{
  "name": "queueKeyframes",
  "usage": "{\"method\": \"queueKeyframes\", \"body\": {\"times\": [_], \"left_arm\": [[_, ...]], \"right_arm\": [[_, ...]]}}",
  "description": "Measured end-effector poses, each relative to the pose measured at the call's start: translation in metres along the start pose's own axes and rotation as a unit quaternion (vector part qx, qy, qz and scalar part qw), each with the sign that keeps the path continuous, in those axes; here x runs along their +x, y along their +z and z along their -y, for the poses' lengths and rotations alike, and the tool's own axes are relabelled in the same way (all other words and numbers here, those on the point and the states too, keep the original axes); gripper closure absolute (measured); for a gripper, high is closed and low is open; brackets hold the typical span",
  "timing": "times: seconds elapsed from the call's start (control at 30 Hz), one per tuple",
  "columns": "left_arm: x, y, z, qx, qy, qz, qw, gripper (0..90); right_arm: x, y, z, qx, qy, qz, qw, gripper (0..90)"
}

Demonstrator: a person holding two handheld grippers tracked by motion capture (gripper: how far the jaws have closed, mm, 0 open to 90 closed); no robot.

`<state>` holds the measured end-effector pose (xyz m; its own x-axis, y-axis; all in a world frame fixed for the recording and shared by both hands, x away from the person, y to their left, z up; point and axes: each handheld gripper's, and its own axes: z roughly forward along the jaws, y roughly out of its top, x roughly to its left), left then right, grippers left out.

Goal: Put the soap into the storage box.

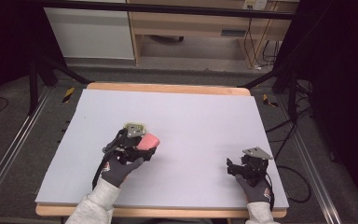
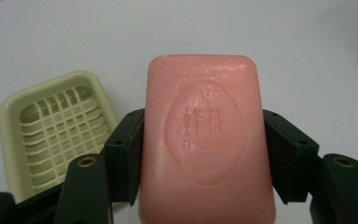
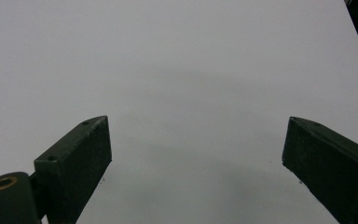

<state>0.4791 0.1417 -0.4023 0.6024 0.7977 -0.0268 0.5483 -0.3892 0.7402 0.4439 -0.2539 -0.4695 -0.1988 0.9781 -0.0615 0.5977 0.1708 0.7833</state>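
Note:
A pink bar of soap [image 2: 207, 140] with a stamped oval emblem sits between the two black jaws of my left gripper [image 2: 205, 144], whose pads press on its long sides. A pale green soap dish [image 2: 51, 126] with a slatted grid floor lies on the table just left of the soap, with nothing in it. In the high view the left gripper [image 1: 147, 145] holds the soap [image 1: 148, 140] left of the table's middle. My right gripper [image 1: 233, 167] rests at the front right. Its jaws [image 3: 196, 144] stand wide apart over bare white surface.
A white board [image 1: 191, 116] covers the wooden table [image 1: 168, 87]. Black stand legs and cables flank the table on the floor. A wooden cabinet [image 1: 191, 23] stands beyond the far edge.

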Motion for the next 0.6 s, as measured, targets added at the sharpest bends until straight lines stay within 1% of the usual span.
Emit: {"method": "queueKeyframes", "body": {"times": [0.1,0.13,0.23,0.27,0.3,0.37,0.6], "left_arm": [[0.005,-0.003,-0.001,-0.005,-0.007,-0.005,0.9999,37.1],[0.009,-0.004,-0.002,-0.01,-0.012,-0.007,0.9999,37.1],[0.013,-0.006,-0.003,-0.011,-0.016,-0.01,0.9998,37.1],[0.016,-0.007,-0.003,-0.013,-0.018,-0.015,0.9996,37.1],[0.016,-0.007,-0.003,-0.013,-0.018,-0.015,0.9996,37.1],[0.021,-0.007,-0.003,-0.013,-0.024,-0.017,0.9995,37.1],[0.03,-0.005,-0.004,-0.013,-0.031,-0.027,0.9991,37.1]], "right_arm": [[0.0,0.0,0.0,0.0,0.002,0.002,1.0,8.3],[0.0,0.0,0.0,0.001,0.002,0.002,1.0,8.3],[0.0,0.0,0.0,0.0,0.0,0.001,1.0,8.3],[0.0,0.0,0.0,0.001,0.0,0.001,1.0,8.3],[0.0,0.0,0.0,0.001,0.0,0.001,1.0,8.3],[0.001,0.0,0.0,0.002,0.002,-0.001,1.0,8.3],[0.001,0.0,0.0,0.002,0.001,0.0,1.0,8.3]]}}
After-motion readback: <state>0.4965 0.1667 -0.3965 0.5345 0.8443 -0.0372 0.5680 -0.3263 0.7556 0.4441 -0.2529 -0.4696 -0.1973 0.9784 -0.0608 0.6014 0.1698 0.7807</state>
